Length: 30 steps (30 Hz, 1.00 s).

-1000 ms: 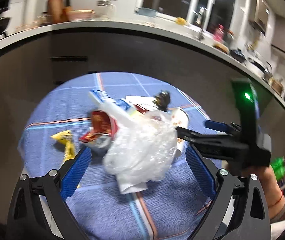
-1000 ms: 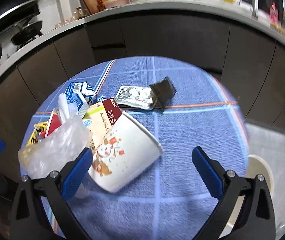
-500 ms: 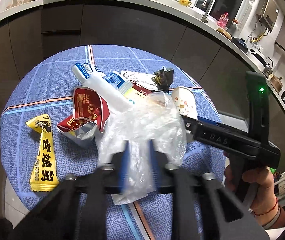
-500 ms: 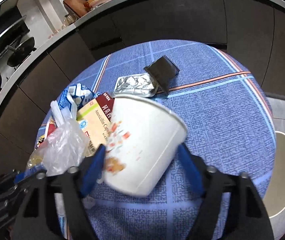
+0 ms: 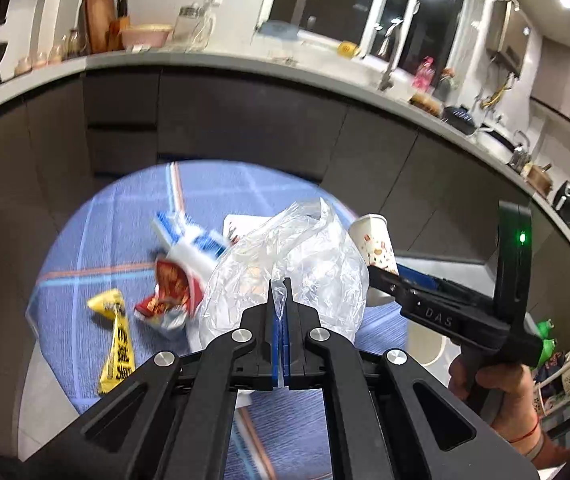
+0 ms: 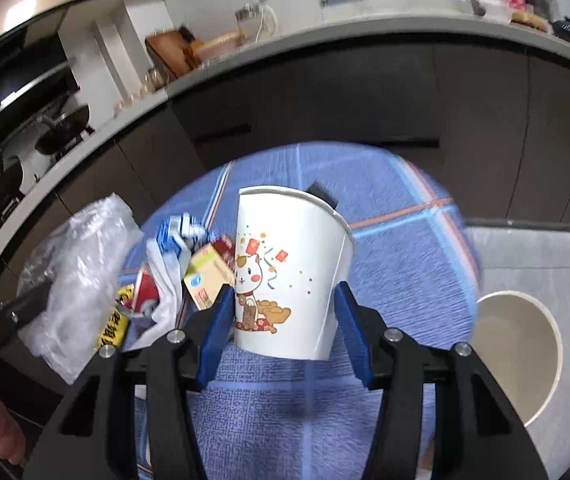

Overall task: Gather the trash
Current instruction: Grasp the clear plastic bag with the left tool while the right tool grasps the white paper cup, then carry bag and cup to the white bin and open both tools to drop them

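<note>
My left gripper (image 5: pixel 283 292) is shut on a clear plastic bag (image 5: pixel 309 264) and holds it above the round blue table (image 5: pixel 125 216). My right gripper (image 6: pixel 285 300) is shut on a white paper cup (image 6: pixel 289 268) with a cartoon print, held upright off the table; the cup also shows in the left wrist view (image 5: pixel 375 240). On the table lie a yellow snack wrapper (image 5: pixel 117 344), a red wrapper (image 5: pixel 169 288), a blue and white carton (image 5: pixel 189 240) and a tan medicine box (image 6: pixel 209 276). The bag shows at the left of the right wrist view (image 6: pixel 77 272).
A round white bin (image 6: pixel 521 356) stands on the grey floor right of the table. Dark cabinets and a kitchen counter (image 5: pixel 245 64) curve behind the table. A dark wrapper (image 6: pixel 323 196) peeks from behind the cup.
My left gripper closed on the plastic bag and lifted it. My right gripper closed on the paper cup, raised it off the table and turned it upright.
</note>
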### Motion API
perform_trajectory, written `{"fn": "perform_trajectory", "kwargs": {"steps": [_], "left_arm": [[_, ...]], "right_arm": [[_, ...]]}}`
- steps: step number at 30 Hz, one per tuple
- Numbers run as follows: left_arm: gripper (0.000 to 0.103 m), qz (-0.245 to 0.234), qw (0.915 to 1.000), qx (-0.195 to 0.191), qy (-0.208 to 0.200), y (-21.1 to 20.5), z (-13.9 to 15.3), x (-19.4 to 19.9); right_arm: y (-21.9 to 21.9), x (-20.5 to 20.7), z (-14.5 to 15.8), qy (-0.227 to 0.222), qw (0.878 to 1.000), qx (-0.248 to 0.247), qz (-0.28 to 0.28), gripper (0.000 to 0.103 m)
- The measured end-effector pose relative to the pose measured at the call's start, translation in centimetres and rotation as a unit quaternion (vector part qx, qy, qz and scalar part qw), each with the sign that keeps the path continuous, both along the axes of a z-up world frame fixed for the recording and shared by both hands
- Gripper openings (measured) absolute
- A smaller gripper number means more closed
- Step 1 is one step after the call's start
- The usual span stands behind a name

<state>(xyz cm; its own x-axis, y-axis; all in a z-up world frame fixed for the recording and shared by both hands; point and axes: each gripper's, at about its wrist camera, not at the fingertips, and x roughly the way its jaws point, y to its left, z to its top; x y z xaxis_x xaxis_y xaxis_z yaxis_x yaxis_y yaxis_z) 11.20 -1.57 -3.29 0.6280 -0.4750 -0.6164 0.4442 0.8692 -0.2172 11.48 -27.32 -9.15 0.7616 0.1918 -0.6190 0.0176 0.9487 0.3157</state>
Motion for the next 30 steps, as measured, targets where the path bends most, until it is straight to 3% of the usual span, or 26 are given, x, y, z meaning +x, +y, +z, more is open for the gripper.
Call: {"fn": "perform_trajectory", "kwargs": {"steps": [7, 12, 19, 25, 30], "left_arm": [[0.001, -0.055, 0.9975, -0.015, -0.041, -3.9, 4.3, -1.8], [0.001, -0.114, 0.9926, -0.013, -0.041, -9.1, 3.9, -2.1], [0.001, -0.192, 0.9813, -0.012, 0.006, -18.3, 0.4, -0.5], [0.001, -0.239, 0.9695, 0.019, 0.048, -25.4, -4.7, 1.0], [0.001, -0.249, 0.9632, 0.065, 0.078, -29.2, -10.0, 2.5]], "right_arm": [[-4.4, -5.0, 3.7, -0.042, 0.998, -0.023, -0.045, 0.052], [-8.8, -8.6, 3.4, -0.041, 0.993, -0.059, -0.098, 0.052], [-15.2, -12.3, -2.3, 0.024, 0.983, -0.068, -0.168, 0.052], [-17.9, -12.0, -8.5, 0.08, 0.981, -0.054, -0.17, 0.052], [-19.0, -10.6, -12.3, 0.113, 0.98, -0.034, -0.161, 0.053]]}}
